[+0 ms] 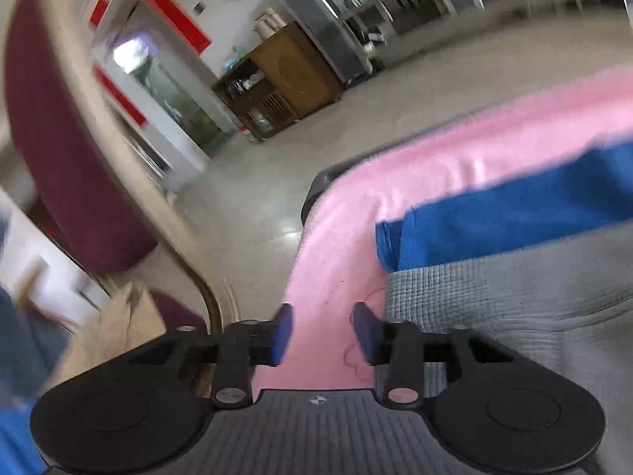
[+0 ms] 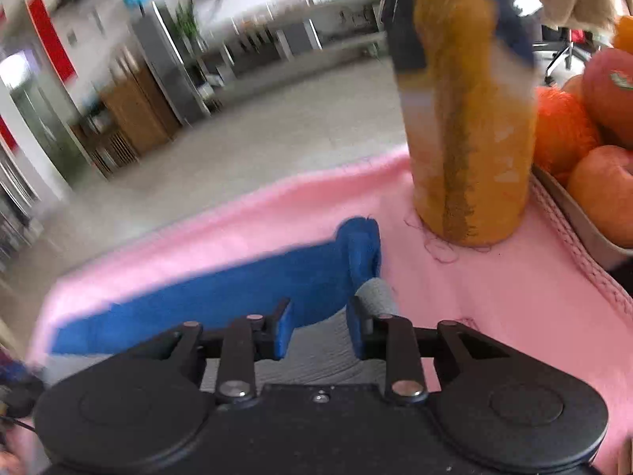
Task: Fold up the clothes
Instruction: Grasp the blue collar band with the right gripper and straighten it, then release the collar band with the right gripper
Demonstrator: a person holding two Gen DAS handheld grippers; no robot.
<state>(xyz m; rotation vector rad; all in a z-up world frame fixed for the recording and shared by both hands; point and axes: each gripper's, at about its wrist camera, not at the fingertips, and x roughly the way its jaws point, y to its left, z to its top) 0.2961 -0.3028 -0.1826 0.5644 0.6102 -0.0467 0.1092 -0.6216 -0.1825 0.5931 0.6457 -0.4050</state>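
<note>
We are working on a grey garment (image 1: 514, 301) of crinkled cloth that is lying on a pink blanket (image 1: 395, 198) spread over the counter. A blue cloth (image 1: 514, 213) is lying along the far side of the grey garment, touching it, and in the right wrist view its end is curling up beside a small rolled corner of the grey cloth.

The left gripper (image 1: 322, 332) is hanging released just beside the grey garment's left edge, over bare pink blanket, with nothing between its pads. The right gripper (image 2: 320, 328) is standing open over the grey garment's far right corner; that rolled corner is lying against the outside of one finger, and we are not seeing the pads press on anything.

We are judging the step to be taking fresh holds for the next fold. To do it well, we are aiming each gripper at a true corner of the grey garment, pinching only the grey layer and leaving the blue cloth and pink blanket down. We are keeping both sides level so the edge folds straight.

Beyond the grey garment's right corner a yellow knitted cylinder (image 2: 467, 126) is standing on the blanket, and further right a tray of fruit (image 2: 577, 213); we are keeping the right gripper clear of both.
</note>
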